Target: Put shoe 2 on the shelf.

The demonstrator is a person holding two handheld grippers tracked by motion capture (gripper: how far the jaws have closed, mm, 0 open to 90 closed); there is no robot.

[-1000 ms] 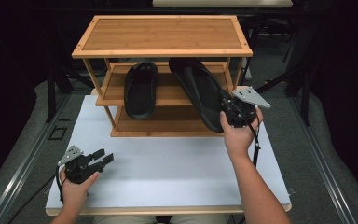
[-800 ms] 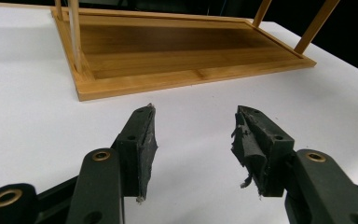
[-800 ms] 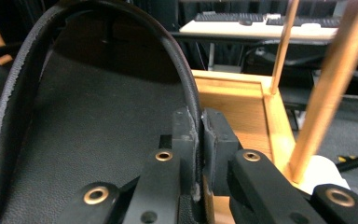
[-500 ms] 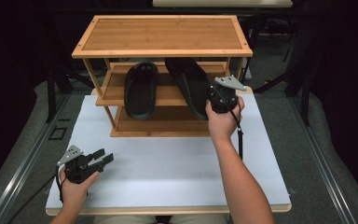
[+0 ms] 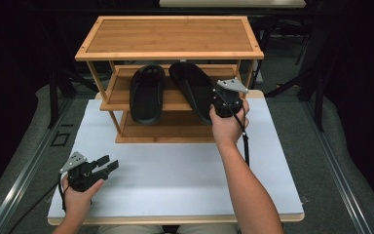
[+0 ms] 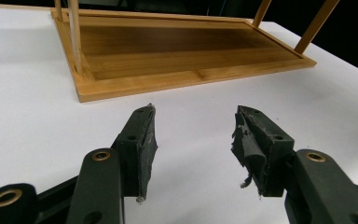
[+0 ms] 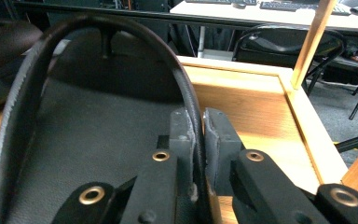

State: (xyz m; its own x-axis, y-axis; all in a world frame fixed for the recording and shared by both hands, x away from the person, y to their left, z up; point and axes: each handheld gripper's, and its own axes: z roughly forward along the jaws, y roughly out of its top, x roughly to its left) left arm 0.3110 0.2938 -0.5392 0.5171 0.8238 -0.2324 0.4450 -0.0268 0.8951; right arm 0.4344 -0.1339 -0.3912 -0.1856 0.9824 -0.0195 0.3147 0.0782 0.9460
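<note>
Two black sandals lie side by side on the middle shelf of a bamboo shoe rack. The left sandal lies free. My right gripper sits at the near end of the right sandal. In the right gripper view its pads pinch that sandal's strap; the jaws have just been opening slightly, with the strap still between them. My left gripper rests low at the table's front left, open with nothing between its fingers.
The rack stands at the back of a white table board. Its bottom shelf lies bare ahead of the left gripper. A rack post rises right of the held sandal. Dark floor and chair legs surround the table.
My right hand carried the sandal left and set it flatter onto the middle shelf beside the other one. The left hand has stayed put.
</note>
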